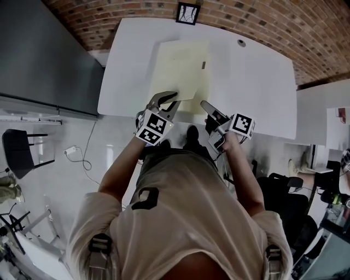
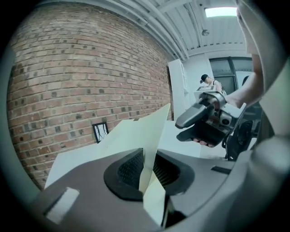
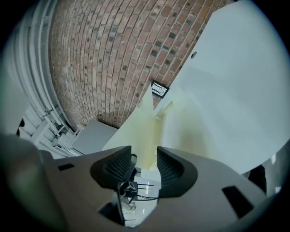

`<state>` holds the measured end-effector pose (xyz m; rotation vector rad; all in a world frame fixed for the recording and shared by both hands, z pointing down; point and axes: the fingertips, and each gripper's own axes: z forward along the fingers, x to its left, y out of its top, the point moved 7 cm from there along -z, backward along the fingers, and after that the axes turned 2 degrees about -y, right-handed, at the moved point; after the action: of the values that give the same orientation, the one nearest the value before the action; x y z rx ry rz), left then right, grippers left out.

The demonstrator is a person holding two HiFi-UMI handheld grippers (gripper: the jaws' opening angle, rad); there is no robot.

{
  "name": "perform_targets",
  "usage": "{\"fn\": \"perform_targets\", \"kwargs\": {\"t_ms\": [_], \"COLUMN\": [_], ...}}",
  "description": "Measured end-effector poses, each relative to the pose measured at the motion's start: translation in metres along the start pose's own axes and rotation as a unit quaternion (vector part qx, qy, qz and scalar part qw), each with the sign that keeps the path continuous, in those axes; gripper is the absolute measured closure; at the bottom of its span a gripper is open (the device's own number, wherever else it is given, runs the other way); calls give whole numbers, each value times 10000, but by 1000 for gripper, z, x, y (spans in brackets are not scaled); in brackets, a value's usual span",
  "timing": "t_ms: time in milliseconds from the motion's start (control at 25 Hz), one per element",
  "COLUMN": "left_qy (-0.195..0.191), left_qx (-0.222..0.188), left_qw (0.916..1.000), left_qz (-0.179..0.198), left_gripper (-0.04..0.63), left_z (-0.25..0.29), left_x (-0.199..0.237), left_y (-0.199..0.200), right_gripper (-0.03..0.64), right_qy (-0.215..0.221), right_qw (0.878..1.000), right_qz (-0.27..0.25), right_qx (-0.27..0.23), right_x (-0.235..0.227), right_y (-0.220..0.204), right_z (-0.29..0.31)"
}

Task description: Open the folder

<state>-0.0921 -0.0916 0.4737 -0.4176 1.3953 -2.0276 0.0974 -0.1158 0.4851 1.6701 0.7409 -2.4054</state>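
Observation:
A pale yellow folder (image 1: 180, 68) lies on the white table (image 1: 257, 82). My left gripper (image 1: 167, 99) is at its near edge and is shut on the folder's top cover (image 2: 136, 136). In the left gripper view the sheet is pinched between the ribbed pads (image 2: 129, 168) and rises tilted above the table. My right gripper (image 1: 206, 108) hangs just off the folder's near right corner, and it also shows in the left gripper view (image 2: 183, 128). Its jaws stand wide open (image 3: 144, 164). The lifted cover's edge (image 3: 141, 131) sits in line with the gap, and the pads do not press on it.
A brick wall runs behind the table, with a small black-framed marker (image 1: 187, 13) at its foot. A grey cabinet (image 1: 44, 54) stands to the left. A round cable hole (image 1: 241, 42) is in the tabletop at the far right. Chairs stand at the left (image 1: 16, 150) and right (image 1: 284, 197).

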Motion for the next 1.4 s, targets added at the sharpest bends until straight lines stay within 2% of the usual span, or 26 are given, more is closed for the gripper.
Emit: {"fn": "perform_targets", "kwargs": {"t_ms": [240, 560, 600, 680, 880, 1120, 1280, 1400], "left_qy": [-100, 32, 70, 161, 463, 856, 1034, 1314], "left_qx": [-131, -226, -224, -205, -256, -271, -227, -406], "left_qw": [9994, 9980, 9978, 9976, 9950, 9900, 9830, 9779], "left_qz": [-308, -590, -620, -646, -847, -1091, -1497, -1572], "left_gripper": [546, 546, 546, 548, 554, 553, 554, 557], "left_z": [-5, -7, -8, -11, -19, -30, -44, -56], "left_x": [-6, -1, 0, 2, 8, 15, 22, 33], "left_y": [8, 21, 22, 24, 22, 18, 9, 5], "right_gripper": [468, 495, 502, 568, 607, 612, 612, 612], "right_qy": [-488, -1277, -1380, -1516, -1742, -1958, -2037, -2054], "right_qw": [9966, 9794, 9765, 9720, 9592, 9347, 9255, 9203], "right_qz": [34, -494, -543, -609, -924, -1623, -1827, -1940], "right_qx": [666, 1486, 1564, 1691, 2028, 2482, 2619, 2707], "right_x": [-26, -63, -68, -74, -81, -81, -81, -80], "right_y": [-4, 12, 13, 17, 21, 24, 22, 23], "right_z": [20, 39, 41, 44, 47, 53, 54, 56]}}
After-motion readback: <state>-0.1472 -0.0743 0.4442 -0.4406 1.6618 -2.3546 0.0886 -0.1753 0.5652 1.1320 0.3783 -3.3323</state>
